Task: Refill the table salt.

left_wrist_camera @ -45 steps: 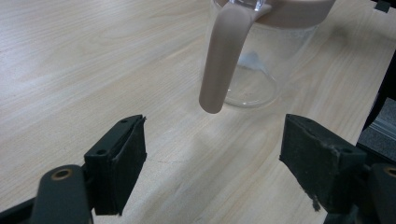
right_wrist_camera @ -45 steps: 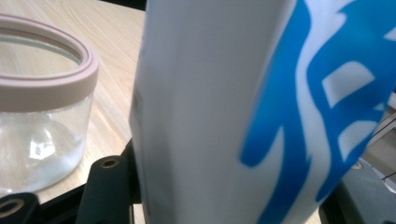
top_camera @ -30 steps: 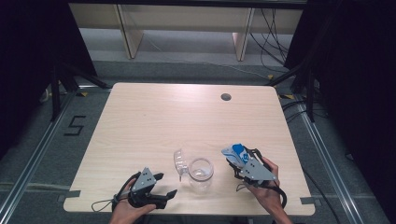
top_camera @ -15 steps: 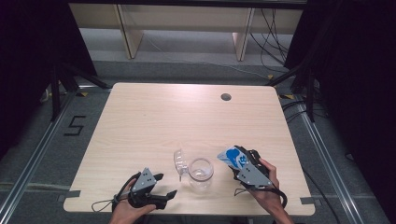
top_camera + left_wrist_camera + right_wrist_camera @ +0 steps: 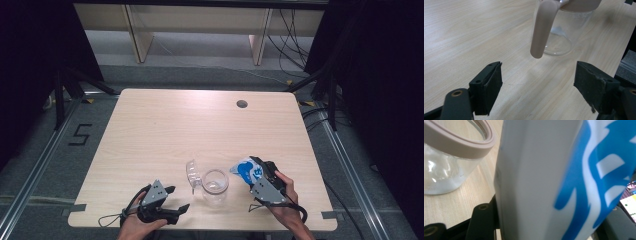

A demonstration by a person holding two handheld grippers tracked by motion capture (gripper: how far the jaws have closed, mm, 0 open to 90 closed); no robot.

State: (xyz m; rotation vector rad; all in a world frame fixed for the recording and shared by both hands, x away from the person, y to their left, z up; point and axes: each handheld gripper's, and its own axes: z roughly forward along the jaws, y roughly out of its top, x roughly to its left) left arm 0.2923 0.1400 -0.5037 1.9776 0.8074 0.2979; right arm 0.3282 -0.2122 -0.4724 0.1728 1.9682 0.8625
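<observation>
Your right gripper [image 5: 248,172] has its jaws clamped on a white-and-blue pouch [image 5: 244,170]; in the right gripper view the pouch [image 5: 554,180] stands so close that the print blurs, and a black jaw presses its lower left side. Your left gripper [image 5: 176,199] has its jaws spread wide and holds nothing; in the left gripper view the pads [image 5: 489,86] frame bare wood, with the jar's handle [image 5: 542,27] hanging between and beyond them.

Take the jar [image 5: 215,186] as your landmark. It is a clear glass one with a brownish rim [image 5: 461,143], standing upright near the front edge of the table [image 5: 165,130]. It looks empty or nearly so, though I cannot tell for sure. The pouch is just right of the jar and above table level, its top leaning toward the rim but not over the mouth. The left gripper sits just left of the jar, low on the table, apart from the glass. A clear piece [image 5: 192,172], possibly a lid or scoop, lies touching or almost touching the jar's left side.

My reading: you are bringing the pouch in to pour into the jar, and pouring has not begun. Next you'd need to carry the pouch's opening over the mouth and tip it. I cannot tell whether the pouch is open. Consider closing the left jaws on the handle first, so the jar stays put.
</observation>
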